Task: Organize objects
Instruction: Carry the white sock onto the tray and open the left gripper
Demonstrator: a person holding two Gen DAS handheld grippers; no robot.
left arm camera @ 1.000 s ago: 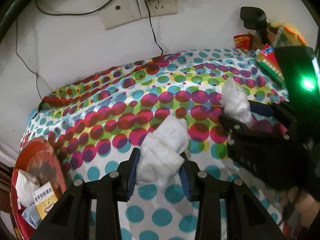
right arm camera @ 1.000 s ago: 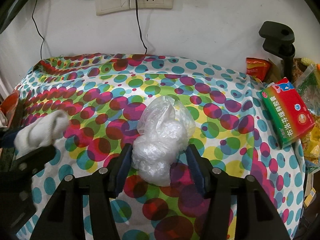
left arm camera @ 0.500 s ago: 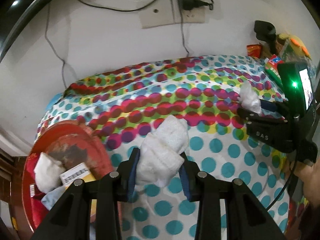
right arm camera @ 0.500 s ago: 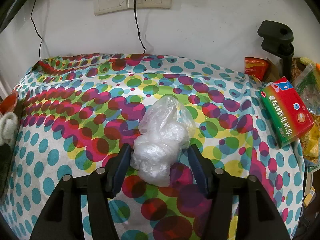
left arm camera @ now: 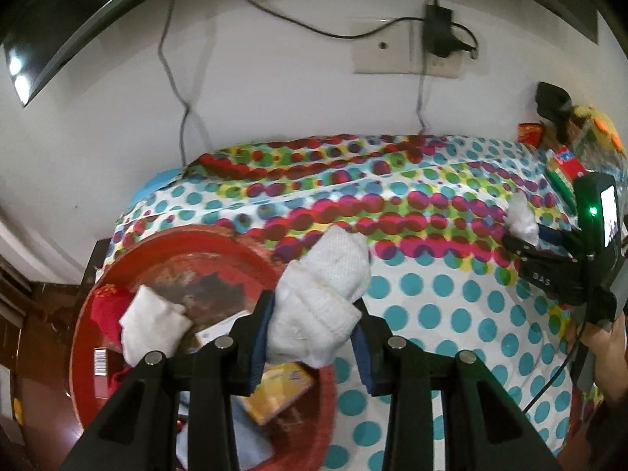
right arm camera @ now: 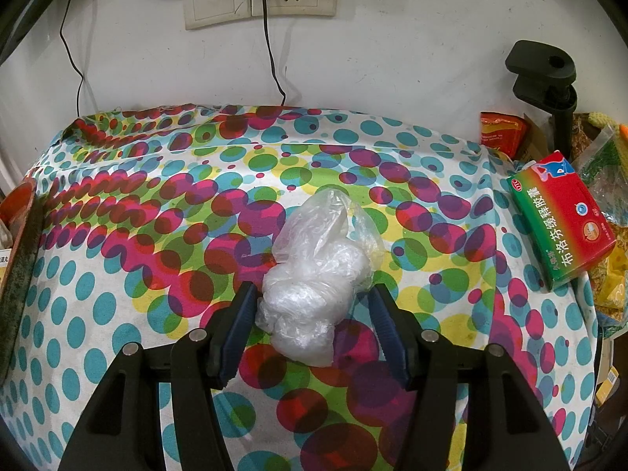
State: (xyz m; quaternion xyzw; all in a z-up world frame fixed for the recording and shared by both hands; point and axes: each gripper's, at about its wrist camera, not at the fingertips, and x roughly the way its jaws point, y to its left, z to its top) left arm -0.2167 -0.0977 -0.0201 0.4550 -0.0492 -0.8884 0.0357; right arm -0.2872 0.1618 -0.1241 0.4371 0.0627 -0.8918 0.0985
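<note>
Both pairs of jaws are closed on soft loads. Left gripper (left arm camera: 312,337): blue pads pressed into the sides of a rolled white cloth (left arm camera: 322,298), which bulges above the fingers. Right gripper (right arm camera: 310,329): jaws set somewhat wider, holding a crumpled clear plastic bag (right arm camera: 318,274) whose lower end sits on the dotted tablecloth (right arm camera: 137,314).

Left wrist view, near to far: beneath and left of the held cloth lies a round red tray (left arm camera: 165,247), containing a second white cloth (left arm camera: 151,325), a yellow box (left arm camera: 278,392), a red item and a small pack with a barcode; none of these contents appear in the right wrist view, which catches only a sliver of the tray's rim at its left border. The tray rests at the left end of the table, with dark wooden furniture past it. At far right of this view the right gripper appears side-on with a green light, a lit screen and the person's hand (left arm camera: 604,349) below it.

Right wrist view only: a red and green medicine box (right arm camera: 561,219) near the table's right edge, well apart from the bag, with snack packets and a black clamp (right arm camera: 545,74) behind it. Between bag and tray the tablecloth is bare. A white wall with sockets (right arm camera: 259,0) and hanging cables bounds the far edge.
</note>
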